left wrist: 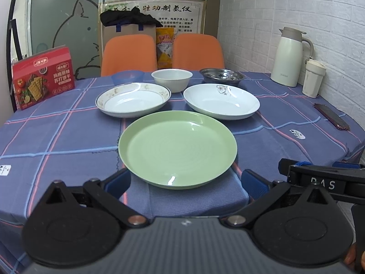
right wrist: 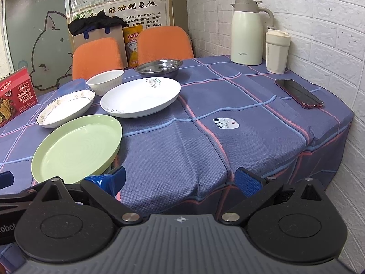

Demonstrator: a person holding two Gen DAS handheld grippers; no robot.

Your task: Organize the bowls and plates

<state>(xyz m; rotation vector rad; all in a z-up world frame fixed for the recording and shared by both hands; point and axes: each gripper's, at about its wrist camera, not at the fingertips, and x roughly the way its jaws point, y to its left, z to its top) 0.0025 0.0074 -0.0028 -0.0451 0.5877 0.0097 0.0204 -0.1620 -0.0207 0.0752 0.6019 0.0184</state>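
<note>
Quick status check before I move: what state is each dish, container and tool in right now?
Green plate: empty, upright, unstacked, nearest the edge.
Floral-rim plate: empty, unstacked.
White plate: empty, unstacked.
White bowl: upright, alone.
Blue bowl: upright, alone.
Steel bowl: upright, alone.
Thermos jug: lid closed.
Lidded cup: closed.
Phone: screen dark.
Left tool: open, holding nothing.
Right tool: open, holding nothing.

I hold my left black two-finger gripper with blue pads and my right black two-finger gripper with blue pads low, level, jaws spread wide (both empty), side by side.
</note>
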